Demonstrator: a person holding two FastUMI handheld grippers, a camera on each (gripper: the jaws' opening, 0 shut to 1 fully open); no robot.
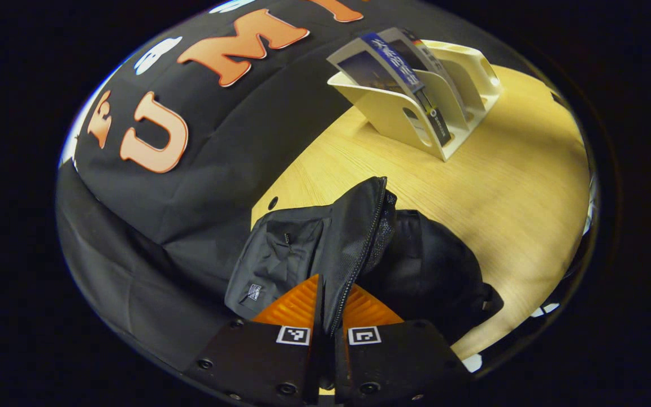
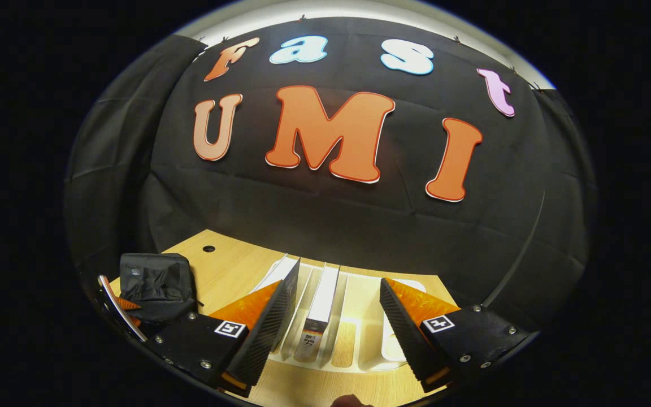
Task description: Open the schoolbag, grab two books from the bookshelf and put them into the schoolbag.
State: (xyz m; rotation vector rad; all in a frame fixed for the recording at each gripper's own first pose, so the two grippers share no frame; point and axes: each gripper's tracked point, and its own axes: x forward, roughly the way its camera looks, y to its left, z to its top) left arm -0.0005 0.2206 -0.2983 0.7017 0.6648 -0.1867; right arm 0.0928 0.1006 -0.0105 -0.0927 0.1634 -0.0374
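While two books (image 2: pixel 321 308) stand racked, the schoolbag (image 1: pixel 359 254) gapes.

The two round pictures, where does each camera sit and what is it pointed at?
Left gripper view: rides on the left gripper, looking down at the schoolbag; its fingers pinch the bag's flap.
Right gripper view: rides on the right gripper, facing the bookshelf; its fingers stand open around a book.
Shared: schoolbag, bookshelf, books, wooden table.

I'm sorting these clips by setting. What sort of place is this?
Probably a staged recording booth, not a home: black cloth wall hung behind a light wooden table, which bears just a schoolbag and a white bookshelf with books.
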